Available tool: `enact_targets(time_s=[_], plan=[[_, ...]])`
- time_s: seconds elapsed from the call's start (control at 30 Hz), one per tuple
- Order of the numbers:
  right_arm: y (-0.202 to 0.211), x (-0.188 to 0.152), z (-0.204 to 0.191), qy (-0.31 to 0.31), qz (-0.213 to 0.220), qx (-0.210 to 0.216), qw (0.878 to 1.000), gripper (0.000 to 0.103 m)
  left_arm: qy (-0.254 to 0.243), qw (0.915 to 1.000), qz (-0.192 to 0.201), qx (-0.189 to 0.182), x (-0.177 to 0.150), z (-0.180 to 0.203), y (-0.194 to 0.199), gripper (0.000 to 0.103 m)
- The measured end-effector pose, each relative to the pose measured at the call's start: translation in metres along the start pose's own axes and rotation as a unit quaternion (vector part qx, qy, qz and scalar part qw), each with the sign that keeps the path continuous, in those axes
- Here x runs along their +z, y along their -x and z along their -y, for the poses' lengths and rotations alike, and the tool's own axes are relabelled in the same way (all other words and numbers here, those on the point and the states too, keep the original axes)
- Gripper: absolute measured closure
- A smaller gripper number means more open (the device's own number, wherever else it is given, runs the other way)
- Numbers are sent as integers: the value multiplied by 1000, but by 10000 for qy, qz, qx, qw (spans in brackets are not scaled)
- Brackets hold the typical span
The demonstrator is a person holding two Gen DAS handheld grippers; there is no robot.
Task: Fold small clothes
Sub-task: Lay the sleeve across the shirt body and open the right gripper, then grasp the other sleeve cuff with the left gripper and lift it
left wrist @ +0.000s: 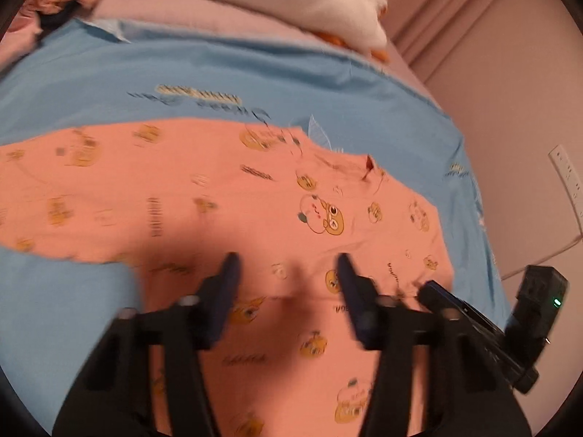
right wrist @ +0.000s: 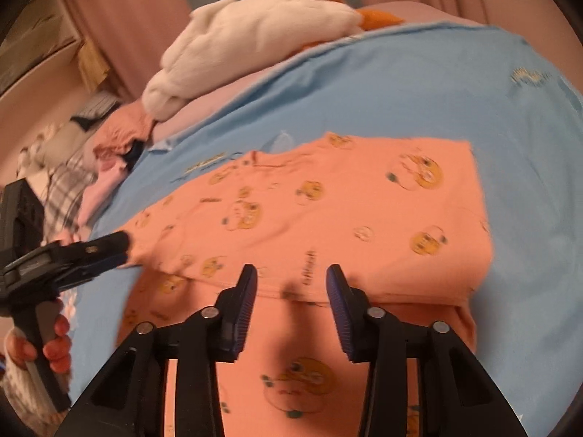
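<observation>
An orange small garment printed with yellow cartoon bears lies spread on a blue cloth. In the right wrist view the orange garment shows a folded layer whose edge runs across just in front of my fingers. My left gripper hovers over the garment's near part, jaws apart, nothing between them. My right gripper is also open above the fold edge, holding nothing. The right gripper shows at the garment's right edge in the left wrist view. The left gripper sits by the garment's left corner.
A white plush toy with orange parts lies at the back of the bed. A pile of other clothes sits at the far left. A hand holds the left gripper's handle. A wall with a socket is to the right.
</observation>
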State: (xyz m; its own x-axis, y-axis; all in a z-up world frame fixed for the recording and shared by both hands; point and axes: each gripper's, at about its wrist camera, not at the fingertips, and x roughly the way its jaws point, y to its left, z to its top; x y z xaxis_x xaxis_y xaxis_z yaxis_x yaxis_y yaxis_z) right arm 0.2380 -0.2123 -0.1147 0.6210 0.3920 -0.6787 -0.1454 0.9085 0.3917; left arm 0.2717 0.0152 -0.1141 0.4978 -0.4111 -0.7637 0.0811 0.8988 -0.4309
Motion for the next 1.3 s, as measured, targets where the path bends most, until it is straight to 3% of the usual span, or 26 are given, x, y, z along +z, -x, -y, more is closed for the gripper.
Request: enact_targets(time_s=[0.03,0.1,0.13,0.2,0.33,0.4,0.43,0.47,0.6,0.8,1.0,1.13,1.27,1.3], plan=[[-2,-1,-1,-25,-11,8,10000,61,30,10000,-65,61,1,-1,-9,67],[-4,-4,-1,-29,-25,22,10000,61,101,9997,-137,184,0,-5,-21,68],[-6,-6,-5,-11,-30,10,10000,61,130,9989,-179,423,-2,-11,-28,69],[-6,-3,-6,10,-50,-18,10000,61,183,9978,-154,619,-5,-22,-32,89],[-3,-4,-7,57,-40,-34,10000,61,556,9978,-73,347,-5,-52,-13,94],[4,-8,-2,53,-24,13,10000,61,592,9976,6,358,-6,-60,3,62],[4,-8,-6,62,-13,41,10000,61,687,9967,159,399,-9,-68,18,39],[5,-9,-7,69,0,63,10000,61,826,9951,328,428,-12,-77,31,32],[10,-16,-11,34,3,155,9999,61,1327,9878,599,549,-25,-113,67,32],[13,-28,-23,-29,-21,241,9997,57,2422,9632,933,694,-49,-184,107,30],[14,-38,-22,-183,-67,284,9994,55,3432,9240,1667,255,-65,-237,133,30],[10,-39,-21,-239,-109,229,9994,55,3847,8987,2104,114,-51,-265,134,30],[6,-40,-21,-240,-133,147,9995,55,3964,8887,2296,190,-27,-291,131,30],[5,-40,-21,-248,-137,131,9995,55,4059,8822,2380,176,-21,-301,132,30]])
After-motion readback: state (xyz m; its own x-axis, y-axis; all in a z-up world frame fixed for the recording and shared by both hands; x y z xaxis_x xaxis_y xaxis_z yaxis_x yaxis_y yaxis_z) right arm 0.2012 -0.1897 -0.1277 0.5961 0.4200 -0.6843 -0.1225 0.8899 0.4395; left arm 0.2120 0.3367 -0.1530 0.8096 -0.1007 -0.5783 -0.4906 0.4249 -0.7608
